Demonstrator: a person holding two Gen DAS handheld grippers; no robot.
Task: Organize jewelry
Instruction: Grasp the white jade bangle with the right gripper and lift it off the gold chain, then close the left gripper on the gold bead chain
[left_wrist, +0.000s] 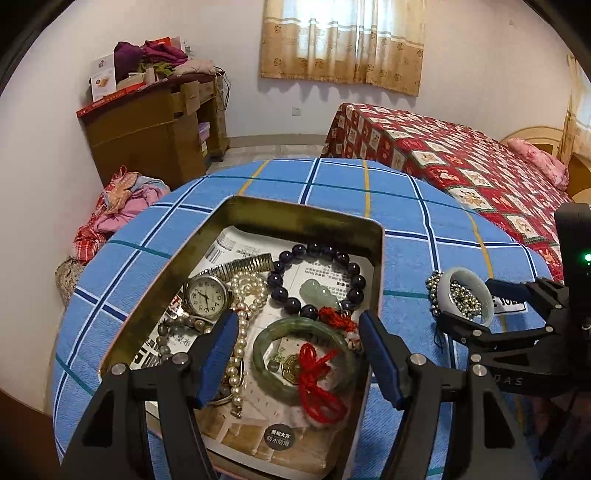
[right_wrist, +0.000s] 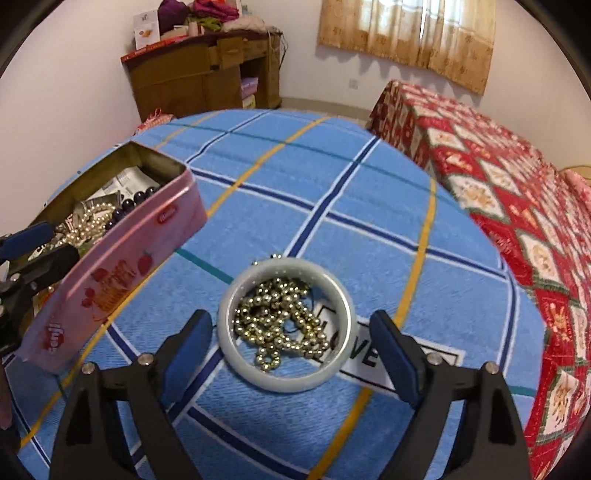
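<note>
Fingers, right: your right gripper (right_wrist: 290, 354) has its fingers (right_wrist: 192, 347) spread wide, one on each side of the pale bangle (right_wrist: 236, 350), neither pressing on it. Released, holding nothing.
Fingers, left: your left gripper (left_wrist: 299, 354) is also released, its fingers (left_wrist: 221, 350) apart over the tin (left_wrist: 306, 218), poised above the green bangle (left_wrist: 266, 347) but not gripping it.
Pale bangle: lies flat on the blue checked cloth (right_wrist: 332, 177), outside the tin and just to its right, with a heap of gold beads (right_wrist: 284, 325) inside its ring.
Tin: open, lined with printed paper; it holds a watch (left_wrist: 205, 295), pearls (left_wrist: 240, 332), a dark bead bracelet (left_wrist: 317, 280), a jade pendant (left_wrist: 317, 291) and the green bangle with a red knot (left_wrist: 317, 384).
Step in hand: by my reading, you are lining up the right fingers to take the pale bangle, one of the last pieces not yet in the tin.
Next move: lower a little, then close on the bangle's outer wall, squarely across its width. Expect a smooth, hard rim that may slip.
Watch for: the beads are loose inside the ring and will likely stay behind when you lift; plan a separate pick for them.
</note>
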